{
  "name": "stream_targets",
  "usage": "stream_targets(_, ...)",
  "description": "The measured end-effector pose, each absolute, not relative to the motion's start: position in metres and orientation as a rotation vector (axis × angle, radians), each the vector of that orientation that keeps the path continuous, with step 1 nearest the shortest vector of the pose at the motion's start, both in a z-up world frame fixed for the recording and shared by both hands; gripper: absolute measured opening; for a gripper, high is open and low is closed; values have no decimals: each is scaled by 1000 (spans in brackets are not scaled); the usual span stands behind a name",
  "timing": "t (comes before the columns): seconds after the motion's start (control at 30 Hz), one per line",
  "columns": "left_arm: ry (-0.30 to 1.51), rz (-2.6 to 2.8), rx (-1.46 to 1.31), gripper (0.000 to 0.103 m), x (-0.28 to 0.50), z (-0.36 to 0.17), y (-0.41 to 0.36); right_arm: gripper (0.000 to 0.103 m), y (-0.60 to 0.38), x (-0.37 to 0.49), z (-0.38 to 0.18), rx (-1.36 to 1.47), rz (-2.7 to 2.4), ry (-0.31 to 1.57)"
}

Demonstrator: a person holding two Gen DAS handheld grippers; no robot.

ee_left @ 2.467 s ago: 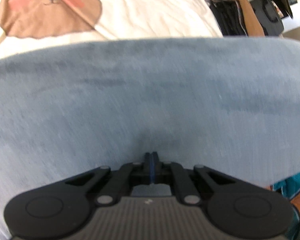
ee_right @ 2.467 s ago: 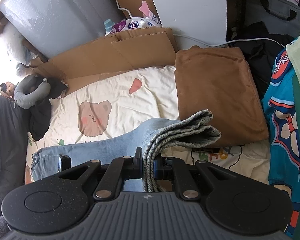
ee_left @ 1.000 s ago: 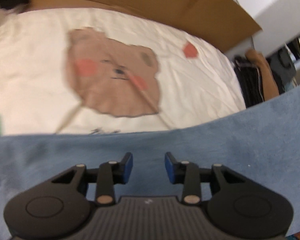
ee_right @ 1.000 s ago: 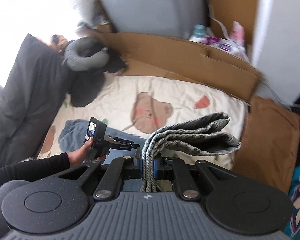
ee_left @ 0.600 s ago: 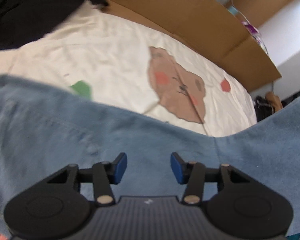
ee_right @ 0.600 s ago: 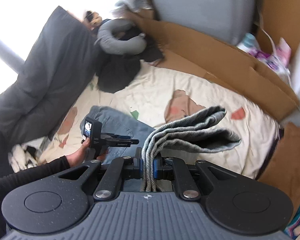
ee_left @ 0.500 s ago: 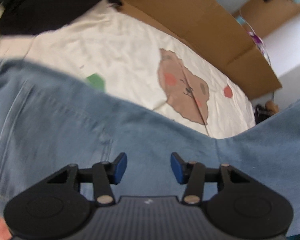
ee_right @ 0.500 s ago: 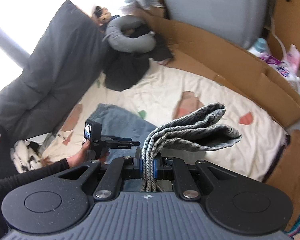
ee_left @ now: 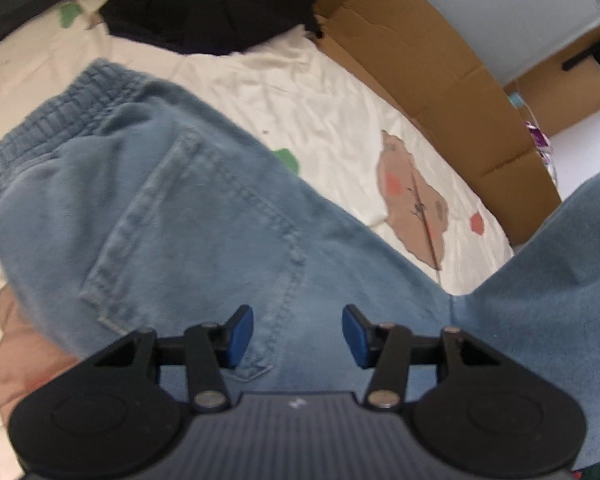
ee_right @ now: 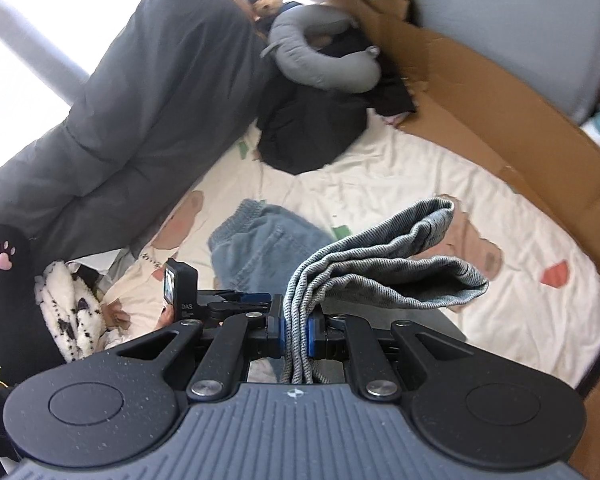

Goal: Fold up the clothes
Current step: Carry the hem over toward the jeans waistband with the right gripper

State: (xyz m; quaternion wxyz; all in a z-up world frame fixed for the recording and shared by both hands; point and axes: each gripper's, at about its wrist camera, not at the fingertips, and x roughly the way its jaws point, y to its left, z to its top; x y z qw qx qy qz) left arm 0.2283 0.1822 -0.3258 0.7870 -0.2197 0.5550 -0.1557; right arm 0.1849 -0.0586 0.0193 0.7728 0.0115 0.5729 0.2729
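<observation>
Light blue jeans lie on a cream bear-print sheet, elastic waistband to the left, back pocket up. My left gripper hovers open just over the seat by the pocket, nothing between its blue pads. One leg rises at the right. In the right wrist view my right gripper is shut on the bunched leg hems, held in the air above the waist end. The left gripper shows there too, low over the jeans.
Brown cardboard walls the far side of the bed. A black garment and a grey neck pillow lie beyond the waistband. A dark grey duvet borders the left. A black-and-white fluffy item sits lower left.
My left gripper let go of the denim, opened, and slid along the jeans to the seat and waistband. My right gripper, still clamped on the hems, swung them over toward the waist end.
</observation>
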Motion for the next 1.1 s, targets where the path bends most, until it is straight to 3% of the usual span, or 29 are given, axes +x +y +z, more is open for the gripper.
stream_targets(0.6, 1172, -219, -591, 54, 198, -322, 237, 9, 55, 232, -95, -60, 668, 1343)
stream_targets(1.1, 1128, -119, -650, 54, 190, -322, 271, 9, 109, 263, -137, -47, 587, 1355)
